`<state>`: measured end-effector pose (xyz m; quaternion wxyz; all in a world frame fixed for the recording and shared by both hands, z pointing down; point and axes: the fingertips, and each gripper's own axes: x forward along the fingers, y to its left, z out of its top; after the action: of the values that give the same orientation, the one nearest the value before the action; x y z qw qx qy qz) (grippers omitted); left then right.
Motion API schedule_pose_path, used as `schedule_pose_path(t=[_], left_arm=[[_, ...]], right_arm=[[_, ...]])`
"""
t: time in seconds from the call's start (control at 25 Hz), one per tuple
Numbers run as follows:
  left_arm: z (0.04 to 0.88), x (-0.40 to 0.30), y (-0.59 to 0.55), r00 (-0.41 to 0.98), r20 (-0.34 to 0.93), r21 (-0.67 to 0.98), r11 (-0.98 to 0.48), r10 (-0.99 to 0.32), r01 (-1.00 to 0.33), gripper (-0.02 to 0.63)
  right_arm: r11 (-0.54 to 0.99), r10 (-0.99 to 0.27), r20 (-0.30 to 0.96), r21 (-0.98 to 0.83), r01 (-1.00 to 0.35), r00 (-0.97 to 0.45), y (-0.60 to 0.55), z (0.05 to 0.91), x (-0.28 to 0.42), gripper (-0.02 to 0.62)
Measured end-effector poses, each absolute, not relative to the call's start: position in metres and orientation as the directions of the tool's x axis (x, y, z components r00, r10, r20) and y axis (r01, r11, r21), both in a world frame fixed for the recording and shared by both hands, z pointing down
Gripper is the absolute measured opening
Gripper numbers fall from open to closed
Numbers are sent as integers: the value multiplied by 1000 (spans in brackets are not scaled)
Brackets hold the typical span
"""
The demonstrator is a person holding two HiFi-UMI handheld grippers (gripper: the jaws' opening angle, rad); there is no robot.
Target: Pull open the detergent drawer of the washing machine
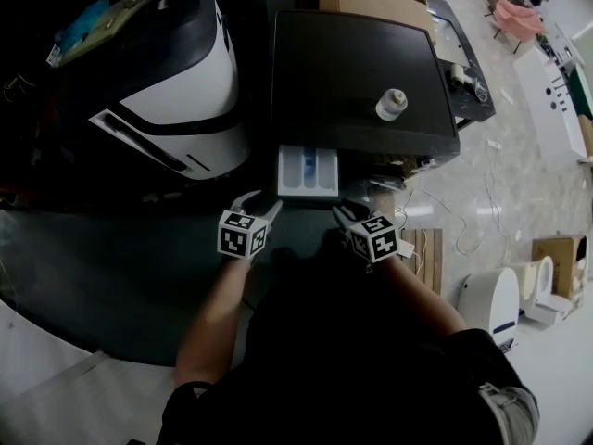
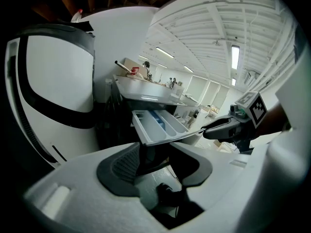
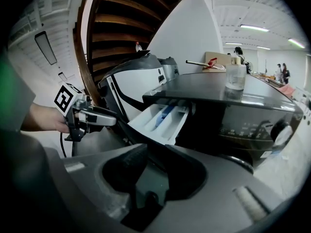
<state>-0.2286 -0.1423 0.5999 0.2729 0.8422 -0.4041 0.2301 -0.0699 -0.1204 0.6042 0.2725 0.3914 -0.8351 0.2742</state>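
Sticking out from the washing machine [image 1: 357, 72], the detergent drawer [image 1: 308, 171] is showing its compartments | left gripper [image 1: 259, 202] and right gripper [image 1: 347, 213] are hovering just beside its front, jaws spread, pinching nothing | pull is appearing done.

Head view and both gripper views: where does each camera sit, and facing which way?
Head view: on the person's head, looking steeply down on the washing machine and its open detergent drawer; both forearms, left gripper and right gripper show.
Left gripper view: on the left gripper, looking along its open jaws at the drawer; the right gripper shows.
Right gripper view: on the right gripper, facing the drawer past open jaws; the left gripper shows.
Shared: both gripper views see the drawer.
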Motion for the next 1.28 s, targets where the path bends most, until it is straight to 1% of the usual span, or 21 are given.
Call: schedule_pose_path(t=[0.2,0.4,0.6,0.76,0.92,1.04,1.16,1.28], left_arm=[[600,-226,-137,556,607,281,-502,-567,-818,178],[600,-223,-133,537,613,281,-476,-579,-834,178],[602,-224,-135,505,627,273,-440,-594,-856,178],[598,-227,-135,447,662,228,-407,-602,-885,181],[577,-233,-141,386,648,183,-357,-657,-916,175],[554,-231,-148,358,622,155,-339,-696,-928,164],[529,-223,-158,348,593,119,-348,-727,-930,155],[502,-215,-175,342,553,87,-356,-759,-931,132]], right_arm=[[591,-455,672,-262,-763,-584,-115,603,-68,114],[676,-358,688,-276,-683,-632,-109,602,-65,114],[729,-275,672,-319,-605,-687,-111,605,-66,114],[729,-208,647,-397,-557,-733,-119,606,-61,114],[759,-180,598,-421,-497,-781,-127,588,-56,114],[765,-192,557,-431,-479,-808,-146,568,-45,114],[743,-278,519,-417,-523,-808,-179,545,-23,114],[738,-350,493,-378,-559,-796,-207,521,-5,112]])
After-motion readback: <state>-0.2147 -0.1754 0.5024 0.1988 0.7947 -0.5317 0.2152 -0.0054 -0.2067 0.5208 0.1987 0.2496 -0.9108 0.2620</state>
